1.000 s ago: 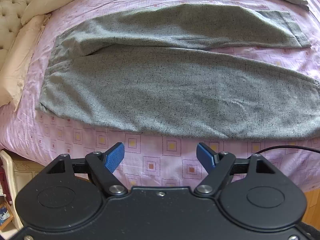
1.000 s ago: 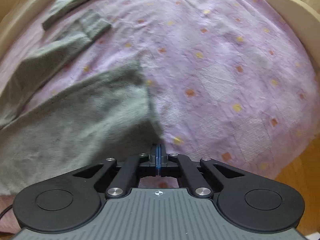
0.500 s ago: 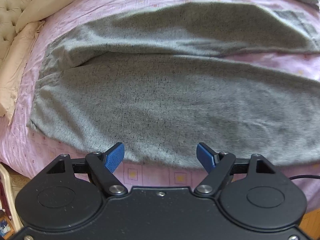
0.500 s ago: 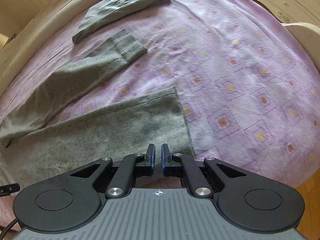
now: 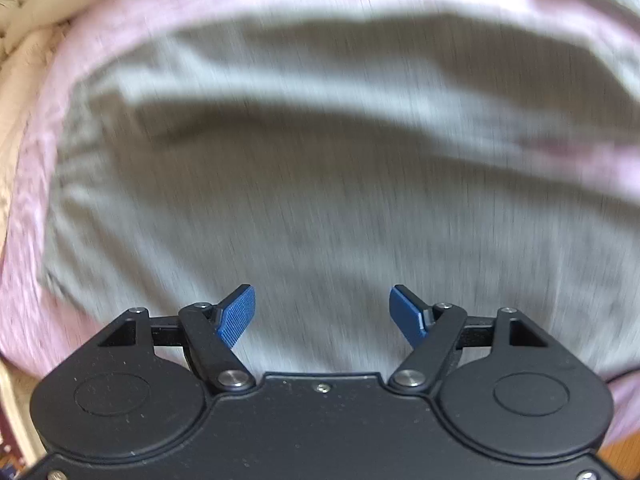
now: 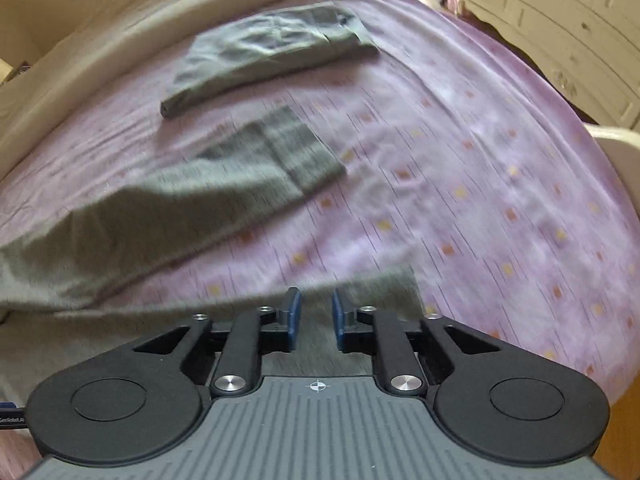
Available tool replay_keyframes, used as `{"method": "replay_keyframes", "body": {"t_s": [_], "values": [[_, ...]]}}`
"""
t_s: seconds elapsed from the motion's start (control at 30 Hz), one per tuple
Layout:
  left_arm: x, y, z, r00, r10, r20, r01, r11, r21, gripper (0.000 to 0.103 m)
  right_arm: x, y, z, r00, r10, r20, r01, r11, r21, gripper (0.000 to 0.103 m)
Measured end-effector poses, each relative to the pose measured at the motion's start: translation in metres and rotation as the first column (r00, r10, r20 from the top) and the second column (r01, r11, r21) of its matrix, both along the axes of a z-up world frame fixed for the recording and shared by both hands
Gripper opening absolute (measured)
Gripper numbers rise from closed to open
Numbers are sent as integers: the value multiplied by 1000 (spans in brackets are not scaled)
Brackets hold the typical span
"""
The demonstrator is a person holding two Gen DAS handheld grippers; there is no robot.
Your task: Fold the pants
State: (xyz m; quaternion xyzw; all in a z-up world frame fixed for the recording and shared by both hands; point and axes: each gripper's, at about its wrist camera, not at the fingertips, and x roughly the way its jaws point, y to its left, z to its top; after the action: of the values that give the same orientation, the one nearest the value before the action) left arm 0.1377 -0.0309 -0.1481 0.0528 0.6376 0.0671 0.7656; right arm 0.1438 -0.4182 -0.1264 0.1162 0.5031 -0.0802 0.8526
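Since a second ago our right tongs (image 6: 316, 314) have let go of the near leg's hem and their jaws have just been opening, nothing pinched. Our left tongs (image 5: 322, 312) gape wide, now over the grey pants (image 5: 320, 184). These lie flat on the purple bed sheet (image 6: 460, 168), long axis left-right, hems (image 6: 304, 148) toward the right.

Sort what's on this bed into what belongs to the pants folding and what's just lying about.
Belongs to the job:
- grey pants, spread flat, legs apart
- left gripper, open above them
- right gripper, jaws just opening, nothing pinched

Just lying about:
- folded grey garment at the far side
- purple patterned bedsheet
- cream pillows
- white cabinet
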Motion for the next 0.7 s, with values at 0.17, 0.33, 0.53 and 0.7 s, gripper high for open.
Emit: {"method": "replay_keyframes", "body": {"t_s": [0.17, 0.33, 0.53, 0.7], "values": [[39, 21, 36, 990, 12, 144, -6, 999, -46, 77, 83, 17, -9, 993, 98, 58, -93, 991, -91, 27], [66, 39, 46, 983, 45, 180, -31, 996, -80, 77, 154, 25, -34, 981, 193, 27, -184, 962, -204, 28], [79, 55, 38, 987, 82, 141, -72, 995, -75, 77, 200, -1, -76, 990, 126, -70, -139, 960, -241, 33], [86, 66, 31, 988, 101, 121, -93, 993, -74, 77, 195, -16, -88, 993, 102, -52, -108, 986, -124, 35]]}}
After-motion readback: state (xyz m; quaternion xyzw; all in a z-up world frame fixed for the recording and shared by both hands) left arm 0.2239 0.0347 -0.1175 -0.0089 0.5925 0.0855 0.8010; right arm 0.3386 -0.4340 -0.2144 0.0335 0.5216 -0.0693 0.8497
